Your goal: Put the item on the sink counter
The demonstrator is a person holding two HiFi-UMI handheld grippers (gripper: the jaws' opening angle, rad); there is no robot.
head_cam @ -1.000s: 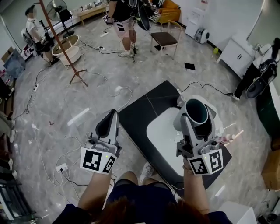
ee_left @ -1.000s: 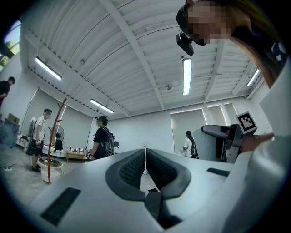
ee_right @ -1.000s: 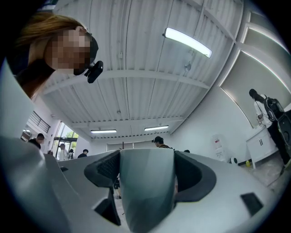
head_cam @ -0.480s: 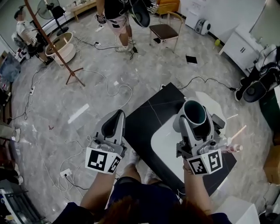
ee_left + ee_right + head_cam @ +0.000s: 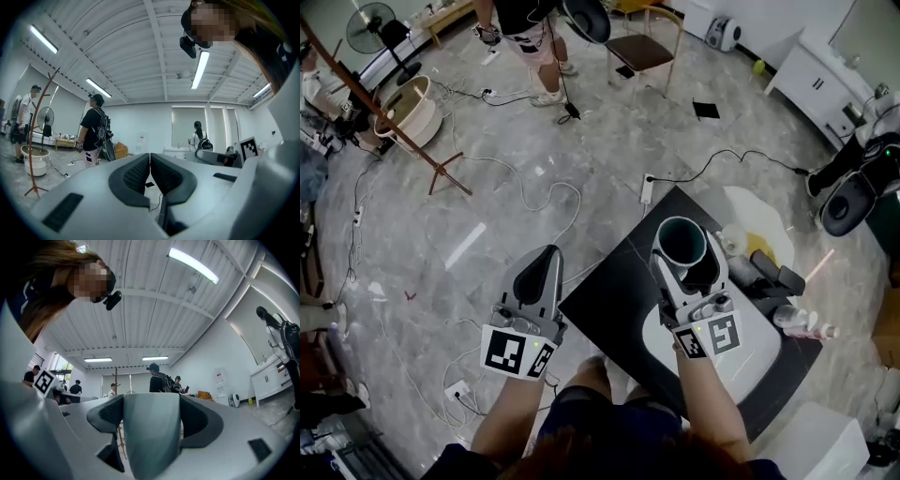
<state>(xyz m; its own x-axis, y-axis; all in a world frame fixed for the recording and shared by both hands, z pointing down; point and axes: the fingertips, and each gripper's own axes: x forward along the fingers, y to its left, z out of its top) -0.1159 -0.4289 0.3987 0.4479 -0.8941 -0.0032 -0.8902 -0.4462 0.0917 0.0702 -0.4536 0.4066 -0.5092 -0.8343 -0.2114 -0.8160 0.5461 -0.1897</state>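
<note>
A grey cup with a dark teal inside (image 5: 680, 240) is held upright in my right gripper (image 5: 686, 270), which is shut on it. The cup hangs above the black sink counter (image 5: 614, 292), near the far edge of its white basin (image 5: 752, 354). In the right gripper view the cup's grey wall (image 5: 152, 437) fills the space between the two pads of the right gripper (image 5: 151, 405). My left gripper (image 5: 545, 257) hovers over the floor left of the counter. Its jaws are shut together with nothing between them, as the left gripper (image 5: 150, 158) also shows in its own view.
A yellow item (image 5: 760, 247), a dark fixture (image 5: 769, 272) and a small bottle (image 5: 802, 325) sit at the counter's right side. Cables and a power strip (image 5: 646, 190) lie on the floor. A chair (image 5: 639, 52), a standing person (image 5: 530, 28) and a wooden stand (image 5: 394, 117) are farther off.
The right gripper with the cup has shifted left, over the basin's far edge. The view has turned, so more of the counter's right side shows. The left gripper stays shut.
</note>
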